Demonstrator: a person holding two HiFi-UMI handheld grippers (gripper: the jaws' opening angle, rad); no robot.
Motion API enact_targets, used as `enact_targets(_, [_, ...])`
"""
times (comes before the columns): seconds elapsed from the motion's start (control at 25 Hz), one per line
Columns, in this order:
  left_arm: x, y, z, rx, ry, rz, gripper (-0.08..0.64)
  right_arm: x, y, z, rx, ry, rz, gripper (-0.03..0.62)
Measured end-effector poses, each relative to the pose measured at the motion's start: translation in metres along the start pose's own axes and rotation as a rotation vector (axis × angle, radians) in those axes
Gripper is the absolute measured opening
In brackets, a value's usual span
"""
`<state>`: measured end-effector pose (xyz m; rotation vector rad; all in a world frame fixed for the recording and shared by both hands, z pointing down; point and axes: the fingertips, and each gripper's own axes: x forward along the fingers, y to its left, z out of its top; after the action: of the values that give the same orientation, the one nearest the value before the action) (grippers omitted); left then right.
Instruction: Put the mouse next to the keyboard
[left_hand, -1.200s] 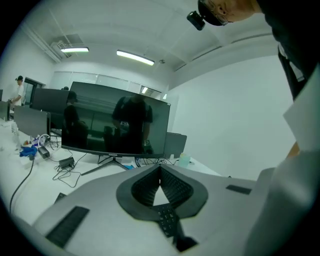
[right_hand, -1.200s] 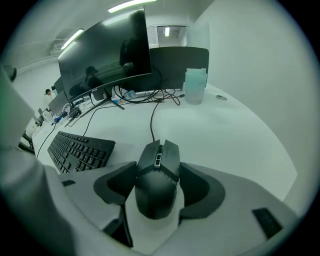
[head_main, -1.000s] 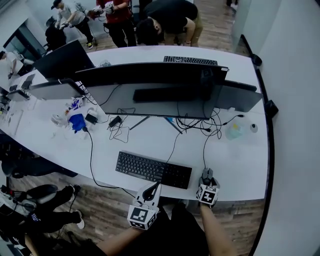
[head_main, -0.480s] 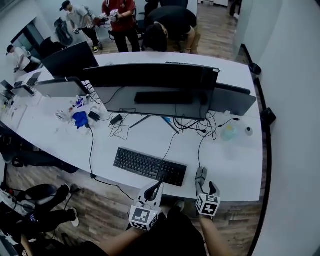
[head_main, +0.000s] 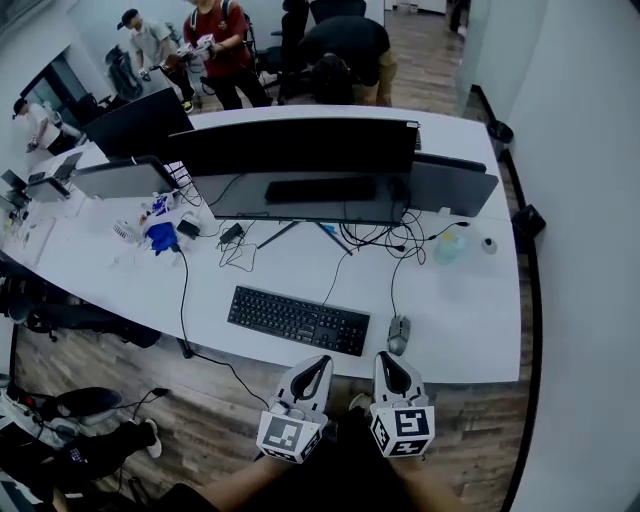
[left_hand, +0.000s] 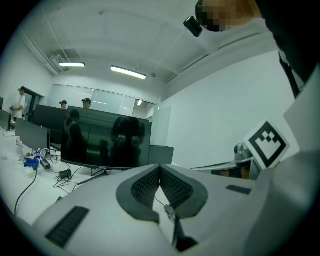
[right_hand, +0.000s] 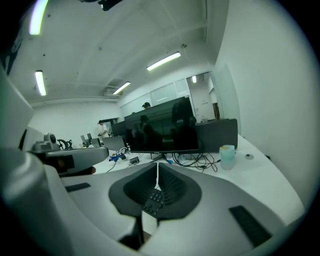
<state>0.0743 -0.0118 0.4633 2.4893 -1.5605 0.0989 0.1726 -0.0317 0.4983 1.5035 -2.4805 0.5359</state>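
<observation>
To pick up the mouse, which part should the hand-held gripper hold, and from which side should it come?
Probably across the two long sides of the mouse, mid-body, coming from above on the near side: it lies lengthwise, and its cable leaves the far end.

Right of the mouse (head_main: 398, 334) your surface (head_main: 470, 320) lies bare to its edge: clear passage. The keyboard (head_main: 298, 320), just left of the mouse, blocks the centre front. Behind, tangled cables (head_main: 400, 245) and the monitor (head_main: 300, 165) close the rear; 1 cup (head_main: 447, 247) stands near the cables.

Overhead plus two low, sharing monitor (head_main: 300, 165)
</observation>
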Motion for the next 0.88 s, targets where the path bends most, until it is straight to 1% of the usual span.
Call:
enact_targets(0.08, [-0.012,-0.001,0.010,0.012,-0.032,-0.027,0.014,-0.013,0.022,0.012,-0.056,-0.038,-0.004,0.023])
enact_targets(0.12, [-0.019,0.000,0.013,0.017,-0.039,-0.039,0.014,-0.019,0.033,0.017,-0.067,-0.055,-0.009,0.023])
enact_targets(0.28, [-0.049,0.001,0.018,0.015,-0.048,-0.061,0.014,-0.044,0.074,0.022,-0.061,-0.101,-0.023,0.020])
enact_targets(0.44, [-0.086,0.005,0.021,-0.009,-0.073,-0.065,0.014,-0.065,0.118,0.019,-0.102,-0.138,-0.036,0.020])
enact_targets(0.68, [-0.129,0.009,0.020,-0.004,-0.092,-0.084,0.014,-0.085,0.161,0.008,-0.129,-0.151,-0.073,0.018])
enact_targets(0.8, [-0.147,0.012,0.016,0.011,-0.086,-0.084,0.014,-0.095,0.177,0.008,-0.151,-0.163,-0.096,0.018])
enact_targets(0.88, [-0.156,0.012,0.019,0.009,-0.107,-0.086,0.014,-0.101,0.185,0.008,-0.162,-0.172,-0.108,0.018])
